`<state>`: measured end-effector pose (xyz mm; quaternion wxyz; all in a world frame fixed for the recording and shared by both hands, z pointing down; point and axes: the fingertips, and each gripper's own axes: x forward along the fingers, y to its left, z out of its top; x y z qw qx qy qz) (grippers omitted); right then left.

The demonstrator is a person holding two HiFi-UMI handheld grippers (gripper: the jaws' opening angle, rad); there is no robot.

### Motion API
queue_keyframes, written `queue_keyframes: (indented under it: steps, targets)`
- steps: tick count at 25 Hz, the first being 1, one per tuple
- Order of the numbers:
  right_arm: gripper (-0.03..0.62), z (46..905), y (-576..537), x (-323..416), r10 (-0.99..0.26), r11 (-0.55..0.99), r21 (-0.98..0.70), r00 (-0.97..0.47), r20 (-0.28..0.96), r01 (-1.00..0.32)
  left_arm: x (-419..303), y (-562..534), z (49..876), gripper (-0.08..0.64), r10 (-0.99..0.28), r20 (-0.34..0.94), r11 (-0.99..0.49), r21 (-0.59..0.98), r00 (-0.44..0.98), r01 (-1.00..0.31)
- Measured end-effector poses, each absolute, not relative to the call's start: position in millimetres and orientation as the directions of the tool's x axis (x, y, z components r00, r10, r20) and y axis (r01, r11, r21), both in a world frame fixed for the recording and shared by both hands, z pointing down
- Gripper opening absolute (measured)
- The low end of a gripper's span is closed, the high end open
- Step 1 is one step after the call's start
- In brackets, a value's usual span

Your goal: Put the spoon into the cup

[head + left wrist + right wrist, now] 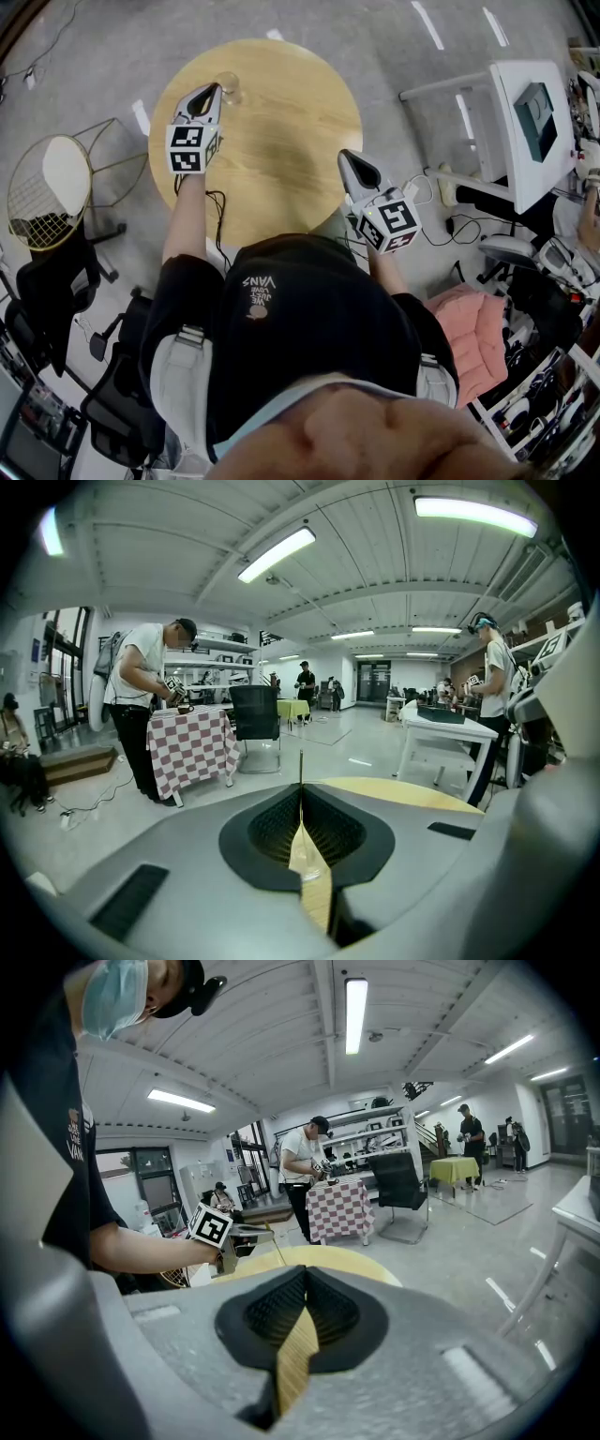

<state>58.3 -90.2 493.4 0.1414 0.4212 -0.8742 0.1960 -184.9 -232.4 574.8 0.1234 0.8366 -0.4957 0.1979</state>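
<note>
A clear glass cup (pixel 229 86) stands near the far edge of the round wooden table (pixel 281 141). My left gripper (pixel 213 92) hangs right beside the cup, its jaws shut on the spoon. The spoon's thin handle (pixel 301 764) sticks out past the jaw tips. In the right gripper view the same handle (pixel 276 1246) slants down from the left gripper (pixel 253 1232). The spoon's bowl is hidden. My right gripper (pixel 349 159) hovers over the table's near right edge, shut with nothing between its jaws.
A wire-frame chair (pixel 52 192) stands left of the table, and a black office chair (pixel 47 291) is nearer. A white desk (pixel 525 122), cables and a pink cushion (pixel 473 328) are to the right. People work at a checkered table (pixel 187 742) in the distance.
</note>
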Motion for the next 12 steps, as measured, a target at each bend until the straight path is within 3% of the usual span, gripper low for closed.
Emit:
queue_keyframes:
  steps: [12]
  targets:
    - [-0.002,493.5,-90.3,58.6,-0.682,0.567,-0.223,-0.603,0.413,-0.793,-193.6,-238.9,576.5,0.009,-0.797,0.437,-0.439,0.054,0.416,-0.897]
